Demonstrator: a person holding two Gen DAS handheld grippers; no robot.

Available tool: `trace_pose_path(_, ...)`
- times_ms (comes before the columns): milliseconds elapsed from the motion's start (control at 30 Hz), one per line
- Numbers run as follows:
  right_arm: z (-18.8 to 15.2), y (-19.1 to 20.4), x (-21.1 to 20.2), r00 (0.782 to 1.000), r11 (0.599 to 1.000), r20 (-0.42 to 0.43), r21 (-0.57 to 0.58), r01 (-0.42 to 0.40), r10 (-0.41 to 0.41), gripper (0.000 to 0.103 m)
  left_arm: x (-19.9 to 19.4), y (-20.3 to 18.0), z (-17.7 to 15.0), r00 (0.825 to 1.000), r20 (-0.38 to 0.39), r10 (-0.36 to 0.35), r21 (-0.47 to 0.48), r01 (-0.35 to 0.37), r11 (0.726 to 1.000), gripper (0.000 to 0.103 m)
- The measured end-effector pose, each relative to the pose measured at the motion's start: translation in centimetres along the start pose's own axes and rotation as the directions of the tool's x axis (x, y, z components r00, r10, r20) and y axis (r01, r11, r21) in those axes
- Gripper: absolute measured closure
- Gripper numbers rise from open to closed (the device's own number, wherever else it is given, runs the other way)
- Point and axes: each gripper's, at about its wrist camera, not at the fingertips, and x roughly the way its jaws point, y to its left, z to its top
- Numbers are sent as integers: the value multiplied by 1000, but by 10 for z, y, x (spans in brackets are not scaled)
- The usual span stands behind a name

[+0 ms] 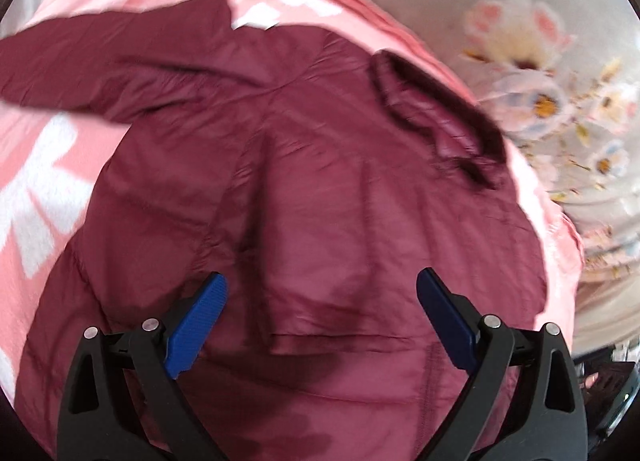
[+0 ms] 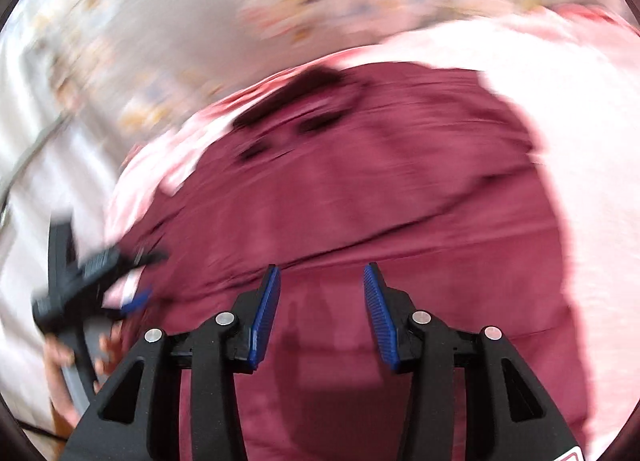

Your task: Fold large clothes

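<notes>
Hovering with its blue fingers spread wide, the left tool (image 1: 322,293) holds nothing; the maroon jacket (image 1: 312,189) lies spread just ahead of and beneath it on a pink blanket (image 1: 44,189). The right tool (image 2: 322,289) is also released, its gap narrower, and the jacket (image 2: 380,201) fills the space ahead of it. Only the left view shows the sleeve (image 1: 100,73) stretched off to that tool's left and the collar (image 1: 436,117) ahead to its right. Only the right view, badly blurred, shows the left tool (image 2: 116,285) off to its left over the floral bedsheet (image 2: 132,33).
</notes>
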Motion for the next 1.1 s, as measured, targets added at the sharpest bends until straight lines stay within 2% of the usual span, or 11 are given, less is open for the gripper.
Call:
trace_pose_path(100, 24, -59, -10, 996, 984, 62, 170, 55, -66, 58, -9, 19, -4, 999, 36, 1, -54, 1, 999, 12)
trace_pose_path(333, 50, -101, 6, 995, 954, 88, 299, 13, -42, 58, -10, 24, -7, 999, 27, -44, -78, 46, 996, 16)
trace_pose_path(400, 58, -102, 16, 995, 951, 83, 309, 18, -45, 58, -4, 13, -5, 999, 16, -51, -44, 52, 998, 36)
trace_pose_path(467, 69, -103, 27, 995, 947, 82, 320, 21, -50, 58, 4, 4, -2, 998, -10, -63, -19, 63, 998, 75)
trace_pose_path(533, 79, -101, 28, 993, 947, 108, 322, 13, -51, 72, 8, 0, 5, 998, -19, -64, -16, 64, 998, 98)
trace_pose_path(567, 85, -97, 24, 990, 950, 130, 312, 12, -55, 93, 6, 1, 7, 998, -8, -66, -12, 66, 998, 100)
trace_pose_path(600, 89, -92, 18, 987, 954, 156, 300, -5, -43, 99, 0, 0, 13, 998, 22, -58, -6, 58, 998, 101)
trace_pose_path(733, 86, -62, -11, 960, 986, 272, 169, 13, -59, 102, -24, 3, 21, 991, 118, -57, 19, 55, 998, 101)
trace_pose_path(800, 79, -67, 19, 975, 981, 161, 149, 127, -151, 102, -14, 4, 18, 993, 115, -8, 44, 3, 999, 101)
trace_pose_path(900, 66, -85, 48, 983, 968, 40, 184, 170, -181, 102, 18, 17, 7, 997, 63, 35, 31, -37, 999, 101)
trace_pose_path(1100, 55, -74, 26, 959, 955, 86, 150, 255, -270, 95, 20, 9, -3, 989, 133, 71, 97, -84, 992, 100)
